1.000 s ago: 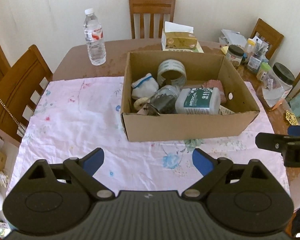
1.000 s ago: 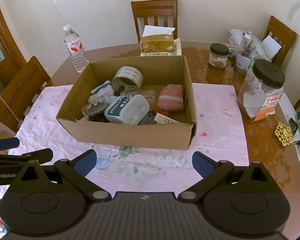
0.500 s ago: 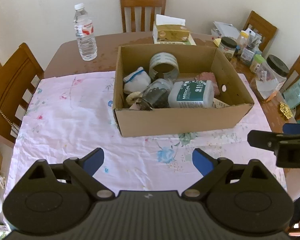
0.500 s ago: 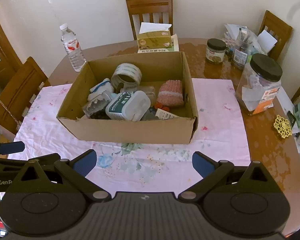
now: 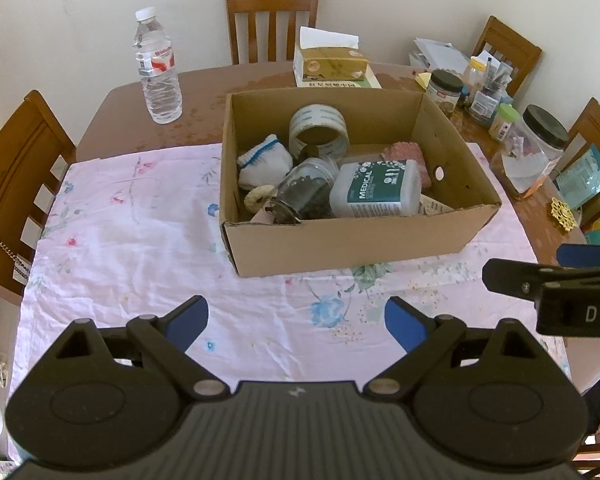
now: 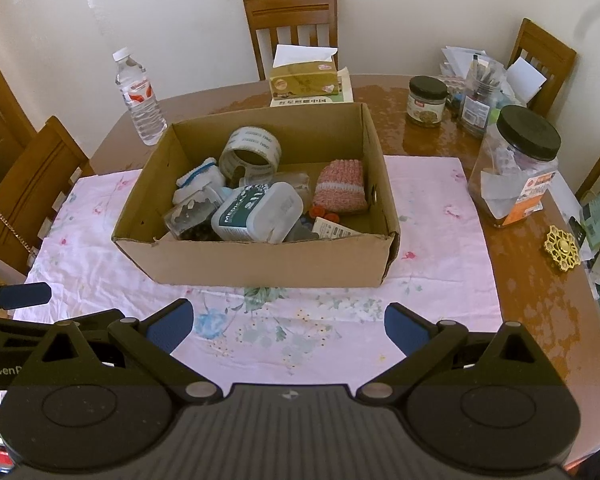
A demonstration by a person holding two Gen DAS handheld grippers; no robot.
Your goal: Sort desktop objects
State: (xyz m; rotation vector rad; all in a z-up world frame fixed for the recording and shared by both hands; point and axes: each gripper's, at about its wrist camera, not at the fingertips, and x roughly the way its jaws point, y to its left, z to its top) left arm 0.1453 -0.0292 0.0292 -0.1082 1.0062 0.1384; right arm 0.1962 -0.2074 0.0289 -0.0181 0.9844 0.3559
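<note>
Both grippers hang over the near edge of the cloth (image 5: 140,216), apart from everything. Left gripper (image 5: 296,316): fingers spread wide, nothing between them. Right gripper (image 6: 288,318): likewise spread and empty.

Progress: the loose desk items all lie inside the box (image 5: 340,240), which sits on the cloth at 12 o'clock from both grippers. The cloth around it carries nothing else. That fits two stages: items gathered into the box and the sort finished, or a full box waiting to be emptied and sorted out. The pictures do not settle which.

Box contents, left view:
- tape roll (image 5: 318,130), on edge against the far wall, 12 o'clock of the pile
- sock (image 5: 264,160), white with blue band, at 9 o'clock
- small jar (image 5: 308,188) of dark bits, lying on its side, centre front
- tub (image 5: 376,190) marked MEDICAL, on its side, touching the jar
- pink knit piece (image 6: 340,186) at 3 o'clock, beside the right wall
- bottle caps and a paper tag under the tub's right end; small, hard to read

Outside the box, on bare table (image 6: 540,288): water bottle (image 5: 158,68) at 10 o'clock, tissue box (image 5: 330,64) at 12, big black-lidded jar (image 6: 516,168) at 2, holding packets.
</note>
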